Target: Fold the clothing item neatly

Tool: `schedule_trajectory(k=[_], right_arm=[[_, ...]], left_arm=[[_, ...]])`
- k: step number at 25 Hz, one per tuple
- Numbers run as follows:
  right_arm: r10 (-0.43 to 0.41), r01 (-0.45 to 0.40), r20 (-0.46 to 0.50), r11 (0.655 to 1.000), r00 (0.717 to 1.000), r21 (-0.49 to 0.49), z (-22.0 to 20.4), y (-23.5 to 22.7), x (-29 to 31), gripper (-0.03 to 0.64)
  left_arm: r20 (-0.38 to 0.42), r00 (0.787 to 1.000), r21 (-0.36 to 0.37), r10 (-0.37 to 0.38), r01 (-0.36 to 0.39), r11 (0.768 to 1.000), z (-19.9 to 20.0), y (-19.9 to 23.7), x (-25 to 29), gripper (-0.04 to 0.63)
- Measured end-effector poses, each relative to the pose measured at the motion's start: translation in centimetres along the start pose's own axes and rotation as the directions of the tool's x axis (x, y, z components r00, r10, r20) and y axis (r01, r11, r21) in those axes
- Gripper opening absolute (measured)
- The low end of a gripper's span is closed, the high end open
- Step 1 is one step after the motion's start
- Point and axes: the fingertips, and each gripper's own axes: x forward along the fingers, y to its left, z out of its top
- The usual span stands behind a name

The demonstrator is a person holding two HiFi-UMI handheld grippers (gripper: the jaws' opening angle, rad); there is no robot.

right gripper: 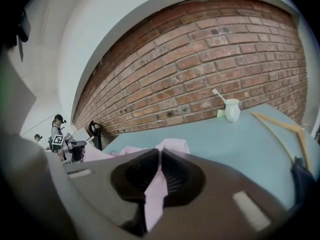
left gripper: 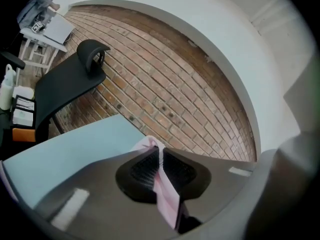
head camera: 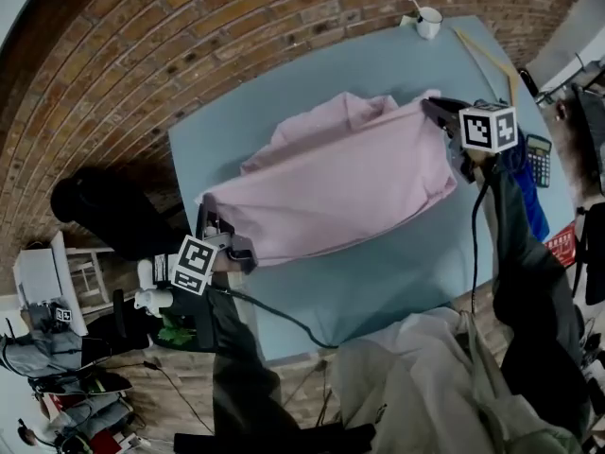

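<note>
A pale pink cloth garment [head camera: 350, 178] hangs stretched between the two grippers above the middle of the light blue worktop [head camera: 397, 272], forming a broad, loosely bagging sheet. Its far part lies crumpled on the worktop surface behind. The left gripper [head camera: 216, 233] is at the near left corner of the worktop, and its jaws are clamped together on one corner of the garment. In the left gripper view a thin strip of pink fabric runs down between the ribbed black pads, with a small tuft poking out past the tips. The right gripper [head camera: 437, 112] is farther away and to the right, with its jaws likewise closed on the opposite corner. In the right gripper view a pink fold is pinched between the pads and more of the cloth bunches just beyond them. A white mug [head camera: 429, 22] with a utensil standing in it sits at the far edge of the worktop. A light wooden clothes hanger [head camera: 485, 53] lies to the right of the mug, well apart from the garment. A dark calculator [head camera: 539, 159] rests near the right edge. A black office chair [head camera: 104, 211] stands off the left side of the worktop, and a red brick wall [head camera: 189, 36] rises on the far side.
</note>
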Motion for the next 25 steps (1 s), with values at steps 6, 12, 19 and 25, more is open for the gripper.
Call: schedule_trajectory(k=[6,12,19,25], right_arm=[[0.043,-0.039,-0.077,0.998,0.996,0.057,-0.1,-3.9,7.6,0.023],[0.040,-0.032,-0.096,0.996,0.995,0.085,-1.6,-6.9,13.6,0.051],[0.026,-0.020,-0.126,0.998,0.992,0.052,-3.1,-7.6,11.5,0.146],[0.154,-0.148,-0.102,0.987,0.983,0.063,-4.5,-5.3,3.4,0.146]], left_arm=[[-0.034,0.997,0.011,0.069,-0.069,0.998,-0.6,2.7,6.2,0.032],[-0.054,0.982,0.062,0.182,-0.178,0.982,-2.4,6.4,10.4,0.098],[-0.196,0.965,0.198,0.173,-0.134,0.971,-5.9,5.6,9.2,0.249],[-0.174,0.980,0.211,0.101,-0.063,0.976,-6.5,4.0,2.0,0.243]])
